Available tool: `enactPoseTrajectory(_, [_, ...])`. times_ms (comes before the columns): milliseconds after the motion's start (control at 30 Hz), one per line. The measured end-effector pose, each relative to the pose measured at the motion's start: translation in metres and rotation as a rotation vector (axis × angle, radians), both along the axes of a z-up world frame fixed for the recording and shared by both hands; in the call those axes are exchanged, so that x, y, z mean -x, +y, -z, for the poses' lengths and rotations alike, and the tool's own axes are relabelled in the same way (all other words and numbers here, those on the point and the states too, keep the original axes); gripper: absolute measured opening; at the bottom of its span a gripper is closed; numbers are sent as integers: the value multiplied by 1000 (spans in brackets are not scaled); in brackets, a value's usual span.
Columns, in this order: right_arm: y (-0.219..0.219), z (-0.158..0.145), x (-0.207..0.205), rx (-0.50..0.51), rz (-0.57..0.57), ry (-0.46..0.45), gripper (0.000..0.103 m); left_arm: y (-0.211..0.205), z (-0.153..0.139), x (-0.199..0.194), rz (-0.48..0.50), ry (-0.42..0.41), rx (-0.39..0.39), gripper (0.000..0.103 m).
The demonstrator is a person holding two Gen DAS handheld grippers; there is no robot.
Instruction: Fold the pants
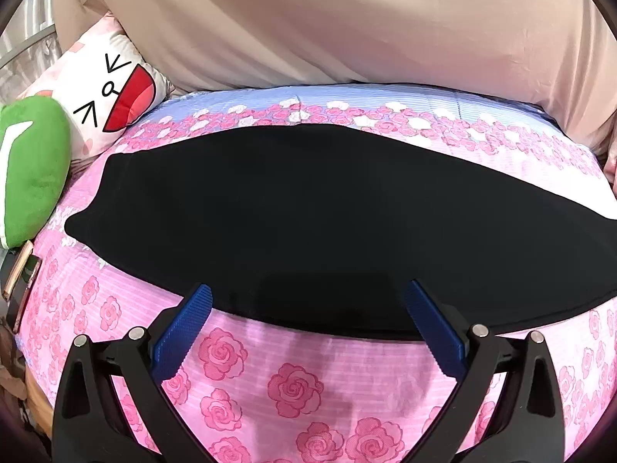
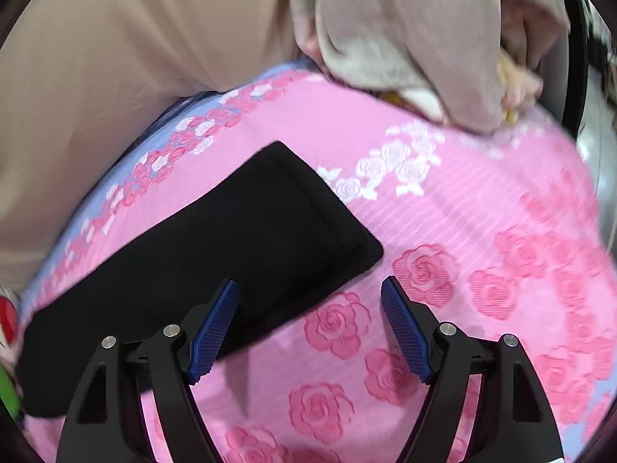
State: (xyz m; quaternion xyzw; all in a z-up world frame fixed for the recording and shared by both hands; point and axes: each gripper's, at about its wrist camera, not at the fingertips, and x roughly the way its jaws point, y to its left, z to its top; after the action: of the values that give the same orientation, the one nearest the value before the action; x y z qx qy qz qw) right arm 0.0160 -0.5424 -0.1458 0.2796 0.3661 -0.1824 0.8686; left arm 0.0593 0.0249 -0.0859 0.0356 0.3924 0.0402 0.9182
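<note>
Both grippers, left point(image 1: 308, 316) and right point(image 2: 308, 312), stand apart and empty over the black pants point(image 1: 308, 212) lying flat (legs stacked) on the rose bedsheet point(image 1: 293, 386); pinching matching edges should keep the fold square.

You had bright, even, soft light in both views, with no hard glare. Faint shadows of the left tool point(image 1: 308, 305) lay on the pink bedsheet point(image 1: 293, 386) just beneath it. The black pants point(image 1: 308, 212) swallowed all detail, reading as a flat dark patch. Your left view was sharp; your right view was smeared by motion, worst toward the right edge and over the beige cloth pile point(image 2: 416, 46) at the top. Both pictures bulged strongly, fisheye fashion, with dark vignetted corners.
</note>
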Motion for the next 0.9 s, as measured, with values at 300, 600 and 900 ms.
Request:
enactPoseTrajectory(300, [0, -5, -20, -75, 7, -69, 10, 23, 3, -6, -28, 23, 19, 98])
enactPoseTrajectory(600, [215, -144, -65, 89, -486, -315, 10, 105, -2, 3, -109, 6, 120, 98])
enactPoseTrajectory(900, [478, -54, -130, 187, -983, -41, 21, 203, 9, 27, -222, 34, 244, 98])
